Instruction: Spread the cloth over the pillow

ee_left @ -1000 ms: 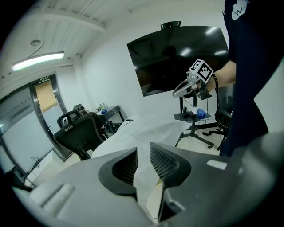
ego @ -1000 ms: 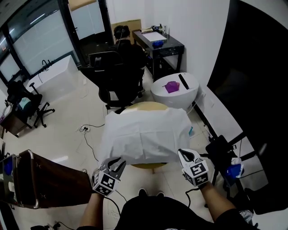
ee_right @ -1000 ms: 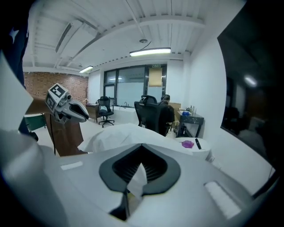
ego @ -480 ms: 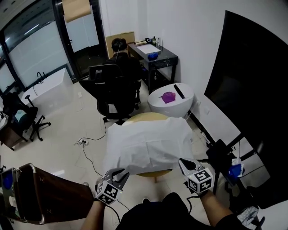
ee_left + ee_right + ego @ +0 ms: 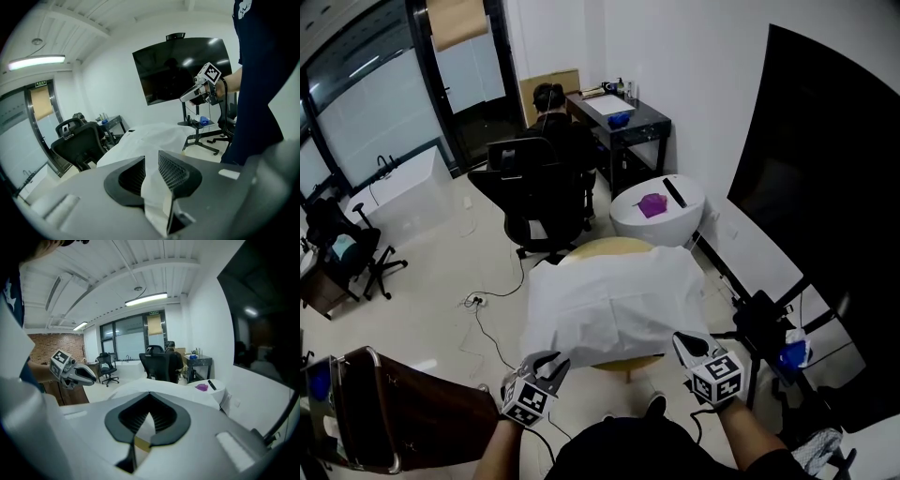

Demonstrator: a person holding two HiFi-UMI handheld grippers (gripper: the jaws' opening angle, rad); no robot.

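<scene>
A white cloth [image 5: 614, 302] lies draped over the pillow, which it hides, on a round wooden table [image 5: 619, 246]. My left gripper [image 5: 555, 362] is shut on the cloth's near left corner; in the left gripper view the fabric [image 5: 150, 140] runs up between the pads of the left gripper [image 5: 151, 171]. My right gripper [image 5: 682, 342] is shut on the near right corner, and in its own view the right gripper [image 5: 149, 416] pinches a thin fold of cloth [image 5: 140, 392]. Each gripper shows in the other's view: the right one [image 5: 188, 96], the left one [image 5: 89, 376].
A person sits in a black office chair [image 5: 539, 183] beyond the table, by a black desk [image 5: 623, 105]. A white round stool [image 5: 661, 202] stands at the back right. A black stand [image 5: 759, 323] and a large dark screen [image 5: 825, 216] are on the right, a brown case [image 5: 394, 408] on the left.
Both grippers have drawn a little toward me, each keeping its corner of the cloth. The cloth's near edge has come with them.
</scene>
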